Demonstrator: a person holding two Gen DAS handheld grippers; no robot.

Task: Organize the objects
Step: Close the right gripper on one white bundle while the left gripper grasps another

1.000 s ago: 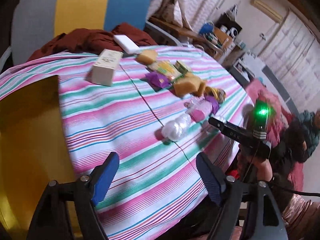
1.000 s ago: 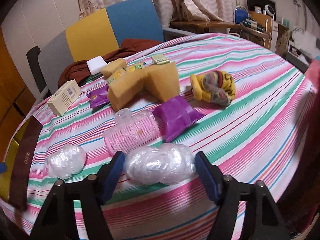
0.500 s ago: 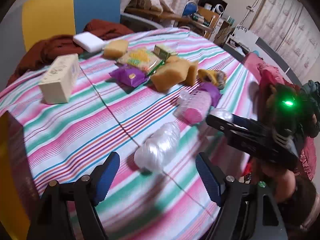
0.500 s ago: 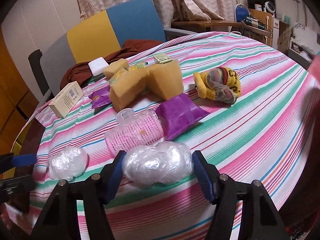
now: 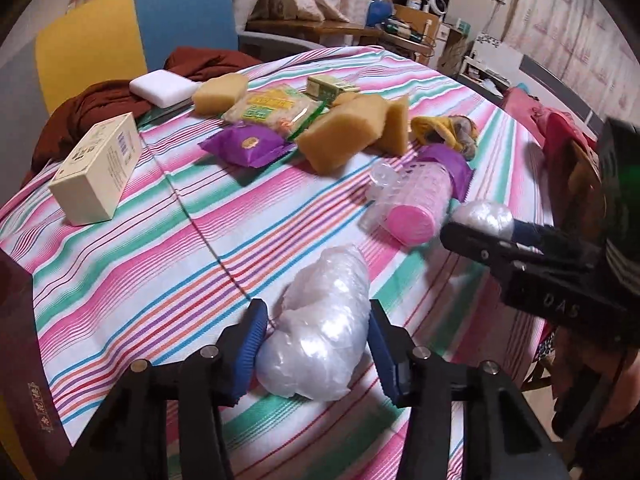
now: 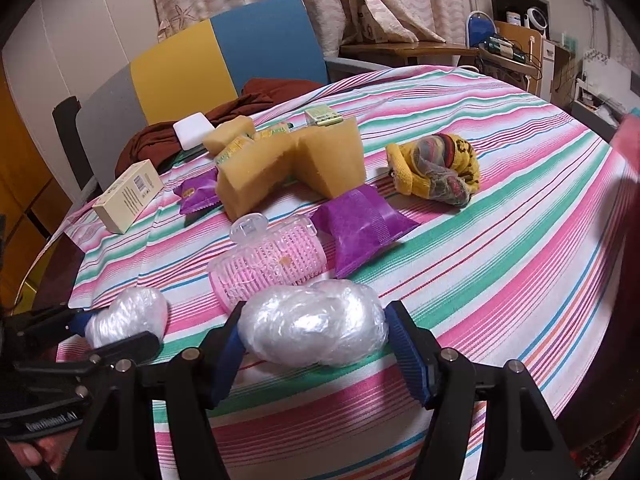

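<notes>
Your left gripper (image 5: 314,338) has just been closing; its blue pads now press both sides of a clear plastic bundle (image 5: 320,328) lying on the striped worktop (image 5: 160,240). Your right gripper (image 6: 314,344) clamps a second plastic bundle (image 6: 316,330), also resting on the cloth, just in front of the pink hair roller (image 6: 272,268).
</notes>
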